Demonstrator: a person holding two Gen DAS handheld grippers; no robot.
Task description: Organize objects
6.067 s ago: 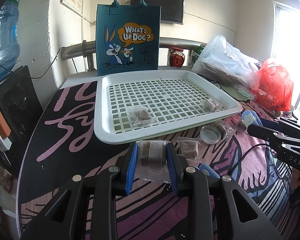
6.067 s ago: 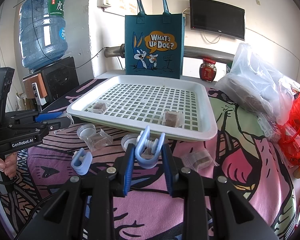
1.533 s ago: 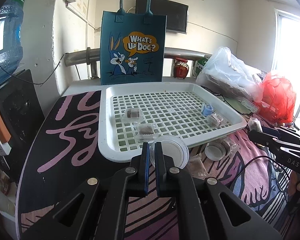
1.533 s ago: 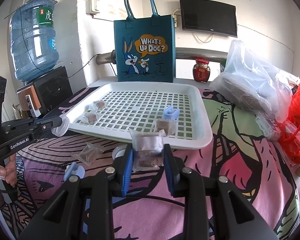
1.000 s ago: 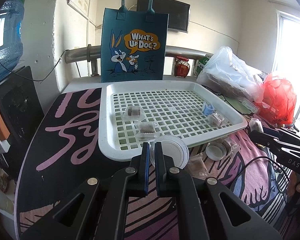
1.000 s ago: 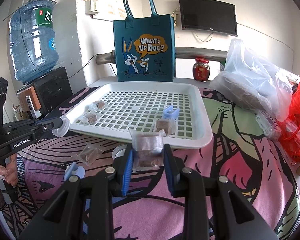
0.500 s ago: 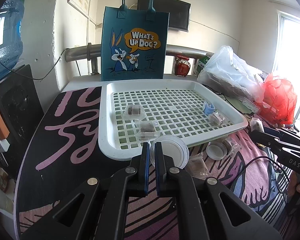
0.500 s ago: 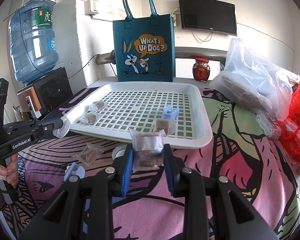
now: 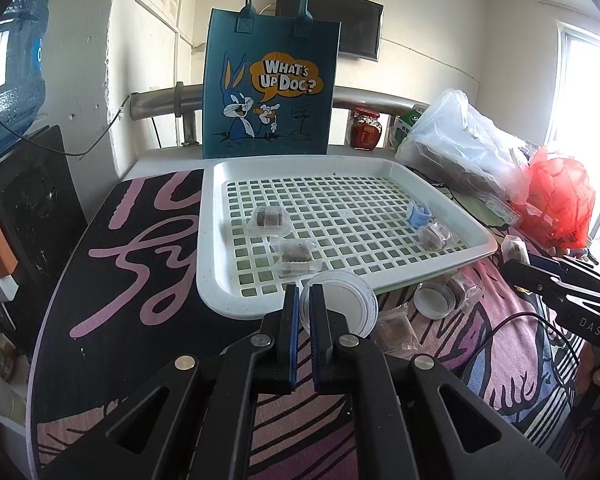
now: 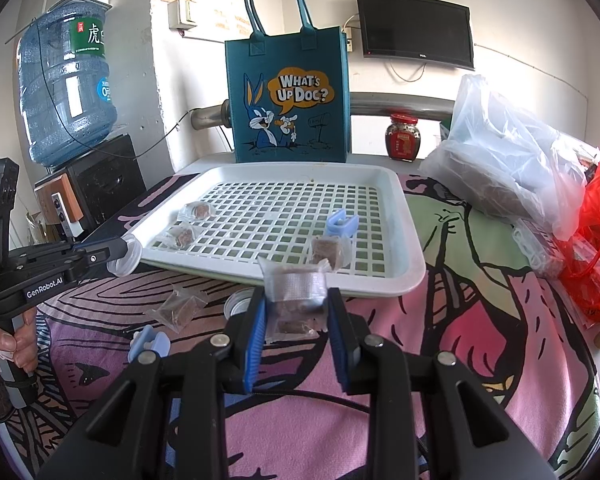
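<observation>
A white slotted tray (image 9: 216,292) (image 10: 414,248) lies on the patterned table. In it are wrapped brown snack packets (image 9: 269,217) (image 9: 295,257) (image 9: 432,235) and a blue clip (image 9: 418,216) (image 10: 342,222). My left gripper (image 9: 305,300) is shut on the rim of a white plastic lid (image 9: 348,306), held just before the tray's near edge; it also shows in the right wrist view (image 10: 120,254). My right gripper (image 10: 296,304) is shut on a clear packet of brown pieces (image 10: 294,296), held above the table in front of the tray.
A teal "What's Up Doc?" bag (image 9: 270,92) stands behind the tray. On the table lie another lid (image 9: 434,300), loose packets (image 10: 178,307) and a blue clip (image 10: 148,344). Clear (image 10: 508,156) and red (image 9: 556,200) plastic bags sit to the right, a water jug (image 10: 66,92) to the left.
Since six seconds ago a packet and a blue clip have been set in the tray, and the grippers hold a lid and a new packet. In the last second, only slight drift.
</observation>
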